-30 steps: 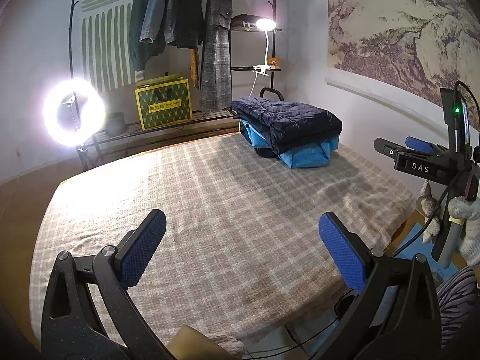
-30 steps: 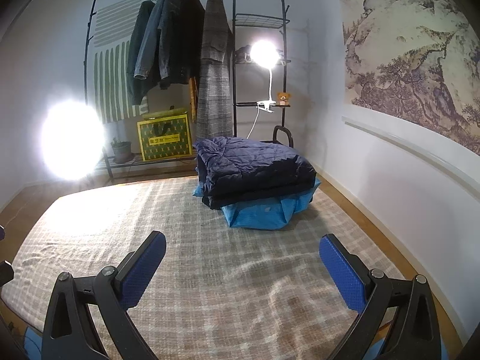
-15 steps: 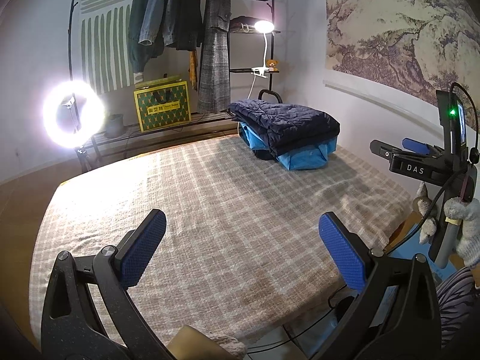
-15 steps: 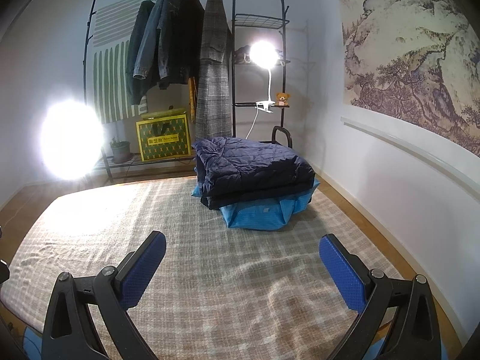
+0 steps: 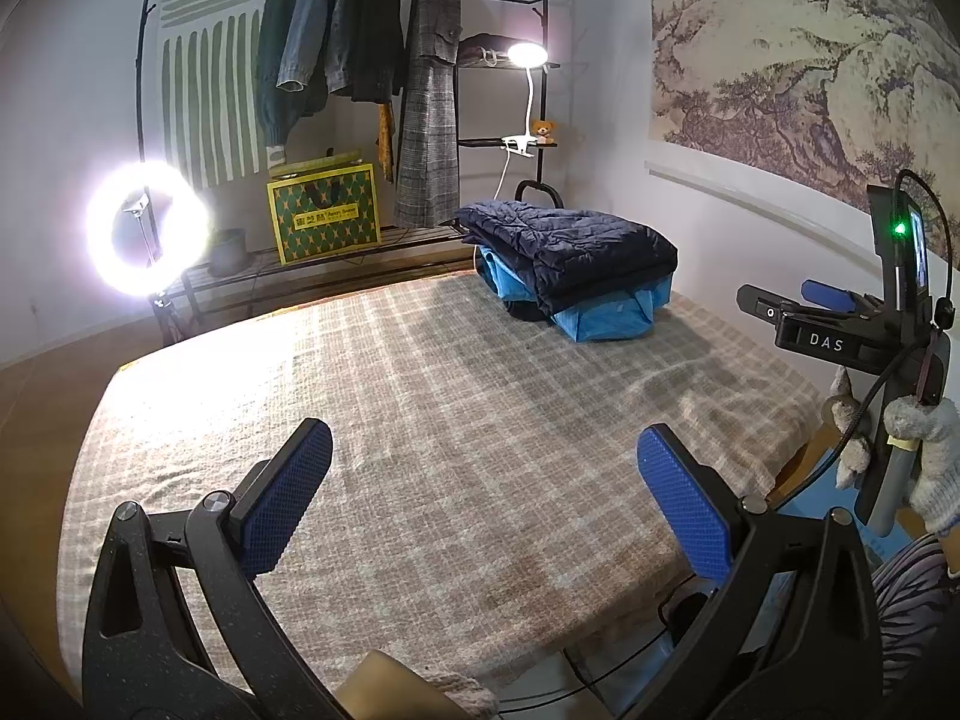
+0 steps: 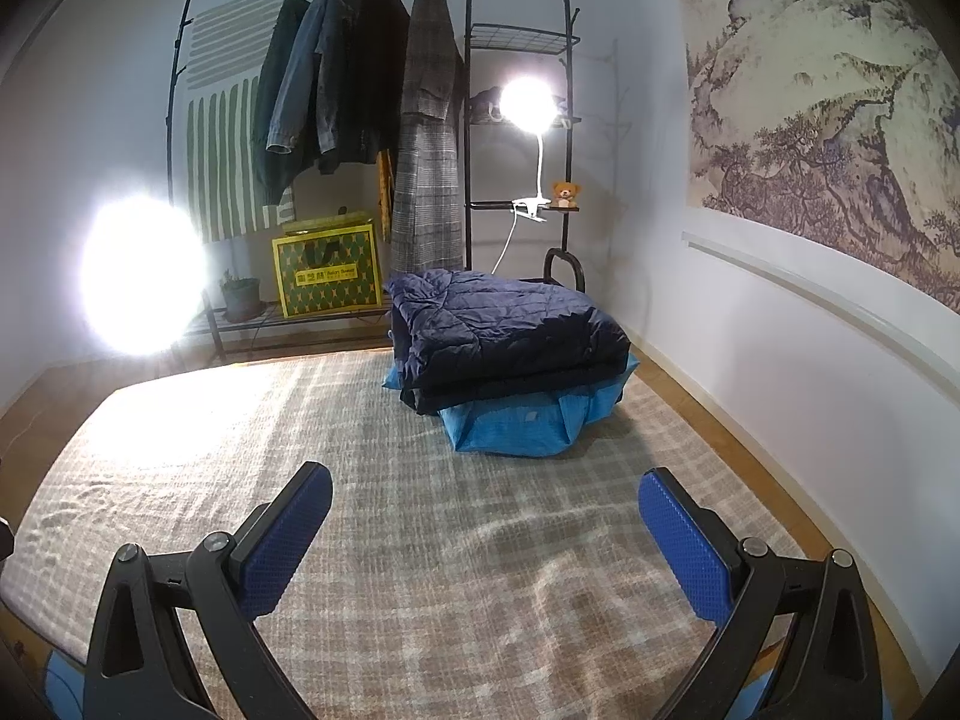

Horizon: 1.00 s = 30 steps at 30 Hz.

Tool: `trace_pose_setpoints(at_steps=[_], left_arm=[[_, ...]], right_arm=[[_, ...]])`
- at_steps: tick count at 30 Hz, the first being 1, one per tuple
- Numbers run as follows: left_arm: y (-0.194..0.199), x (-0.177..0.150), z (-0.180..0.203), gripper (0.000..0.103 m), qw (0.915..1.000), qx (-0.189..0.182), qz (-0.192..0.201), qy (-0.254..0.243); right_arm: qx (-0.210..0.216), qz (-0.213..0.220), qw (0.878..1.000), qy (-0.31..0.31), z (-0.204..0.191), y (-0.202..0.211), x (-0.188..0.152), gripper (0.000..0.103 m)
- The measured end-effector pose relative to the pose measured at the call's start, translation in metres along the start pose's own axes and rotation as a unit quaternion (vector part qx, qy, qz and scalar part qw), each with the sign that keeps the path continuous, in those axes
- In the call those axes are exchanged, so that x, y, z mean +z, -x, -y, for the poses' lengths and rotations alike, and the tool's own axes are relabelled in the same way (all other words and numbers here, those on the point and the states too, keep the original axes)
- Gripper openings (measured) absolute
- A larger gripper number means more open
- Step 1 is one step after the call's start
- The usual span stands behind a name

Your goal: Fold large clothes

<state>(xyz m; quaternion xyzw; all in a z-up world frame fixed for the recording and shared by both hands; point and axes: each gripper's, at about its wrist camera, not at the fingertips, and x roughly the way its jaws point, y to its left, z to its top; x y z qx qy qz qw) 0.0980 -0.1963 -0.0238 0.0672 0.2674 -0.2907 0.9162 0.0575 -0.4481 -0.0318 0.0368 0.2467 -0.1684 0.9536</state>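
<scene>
We note the left gripper with jaws spread wide and nothing between them, above the plaid-covered table. The right gripper is likewise wide apart and holds nothing. At the far end of the table lies a folded navy quilted jacket, stacked on a folded blue garment. A clothes rack stands behind.

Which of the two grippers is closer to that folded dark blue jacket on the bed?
The right gripper. The folded dark blue jacket lies just ahead of it and looks large. The left gripper hangs back at the bed's near edge, with the jacket far off to its right. Neither touches it.
</scene>
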Motion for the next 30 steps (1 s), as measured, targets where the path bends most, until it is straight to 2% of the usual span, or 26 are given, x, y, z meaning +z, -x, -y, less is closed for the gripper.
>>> trace_pose_setpoints(at_steps=[25, 30], left_arm=[[0.002, 0.008, -0.001, 0.103, 1.0, -0.003, 0.004, 0.003], [-0.001, 0.009, 0.001, 0.103, 0.9999, 0.013, 0.009, 0.003]], right_arm=[[0.005, -0.008, 1.0, -0.002, -0.004, -0.002, -0.003, 0.103], [0.003, -0.007, 1.0, -0.002, -0.005, -0.002, -0.004, 0.103]])
